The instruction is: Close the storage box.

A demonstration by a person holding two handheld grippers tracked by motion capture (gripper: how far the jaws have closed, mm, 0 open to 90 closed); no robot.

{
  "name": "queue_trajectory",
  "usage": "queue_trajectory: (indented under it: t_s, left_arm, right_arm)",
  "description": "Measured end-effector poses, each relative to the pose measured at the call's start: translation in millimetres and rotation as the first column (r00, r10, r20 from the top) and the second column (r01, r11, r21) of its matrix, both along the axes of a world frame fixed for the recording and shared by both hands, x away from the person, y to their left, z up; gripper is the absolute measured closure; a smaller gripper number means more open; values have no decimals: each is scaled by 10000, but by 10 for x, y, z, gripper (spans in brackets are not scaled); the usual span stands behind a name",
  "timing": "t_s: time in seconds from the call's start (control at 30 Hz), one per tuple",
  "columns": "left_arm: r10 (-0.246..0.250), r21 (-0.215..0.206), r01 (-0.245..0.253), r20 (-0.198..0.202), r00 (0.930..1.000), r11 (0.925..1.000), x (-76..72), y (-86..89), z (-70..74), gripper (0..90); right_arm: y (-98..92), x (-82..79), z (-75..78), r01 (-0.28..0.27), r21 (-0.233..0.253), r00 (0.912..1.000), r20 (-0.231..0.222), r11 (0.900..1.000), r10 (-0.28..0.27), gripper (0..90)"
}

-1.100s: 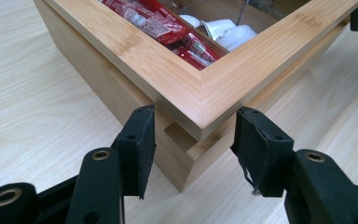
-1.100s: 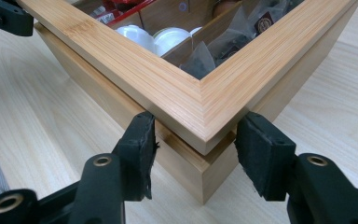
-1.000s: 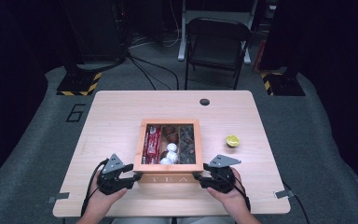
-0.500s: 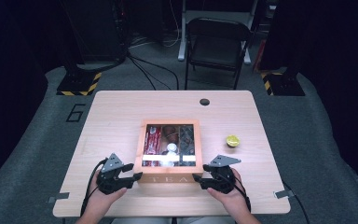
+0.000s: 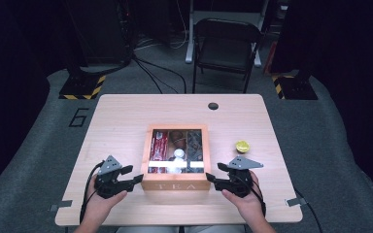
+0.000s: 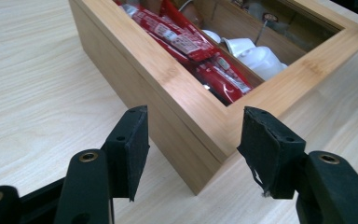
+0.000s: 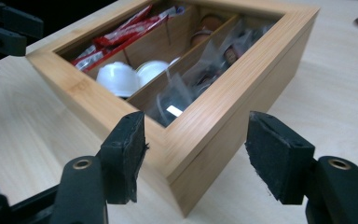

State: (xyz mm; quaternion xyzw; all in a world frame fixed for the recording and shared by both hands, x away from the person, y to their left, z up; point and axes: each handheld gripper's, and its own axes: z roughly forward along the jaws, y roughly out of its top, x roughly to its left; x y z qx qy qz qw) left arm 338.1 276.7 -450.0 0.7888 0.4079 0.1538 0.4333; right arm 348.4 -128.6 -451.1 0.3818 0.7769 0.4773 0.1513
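A square wooden tea box (image 5: 177, 183) with a pale bamboo grain sits near the front middle of the light wood table (image 5: 126, 116). Dividers split it into three long compartments: shiny red packets (image 6: 186, 46) in one, two white plastic cups (image 7: 119, 78) in the middle, crinkled clear wrappers (image 7: 200, 70) in the third. The left gripper (image 6: 193, 149) and right gripper (image 7: 196, 156) each stand open, their black padded jaws set to either side of a front corner of the box. One small yellow cup (image 5: 242, 145) lies to the right of the box.
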Motion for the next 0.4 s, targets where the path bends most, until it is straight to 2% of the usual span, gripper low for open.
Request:
queue_trajectory:
  t_s: [0.03, 0.1, 0.2, 0.27, 0.3, 0.4]
  left_arm:
    - [75, -25, -74, 135, 9999, 10000, 3, 2, -2, 416]
    - [48, -83, -47, 110, 9999, 10000, 0, 13, 0, 411]
    - [-71, -226, 72, 34, 10000, 9997, -4, 31, -9, 398]
    - [-513, -88, 511, -250, 9984, 9987, -7, 16, -35, 388]
    - [-676, 47, 677, -294, 9973, 9977, -14, -7, -55, 391]
    - [-1010, 393, 1028, -446, 9939, 9939, -14, -95, -119, 410]
  right_arm:
    - [-9, -5, 17, 66, 24, 9999, 106, 10000, -66, 372]
    - [-36, -6, 34, 82, -4, 9993, 364, 10000, -82, 371]
    - [-46, -16, 26, 60, -159, 9990, 436, 9999, -53, 371]
    - [-6, -31, -1, -177, -372, 9993, 320, 9992, 188, 371]
    - [31, -39, -29, -413, -483, 9991, 91, 9980, 418, 371]
    - [141, -50, -132, -895, -1247, 9959, -276, 9881, 867, 384]
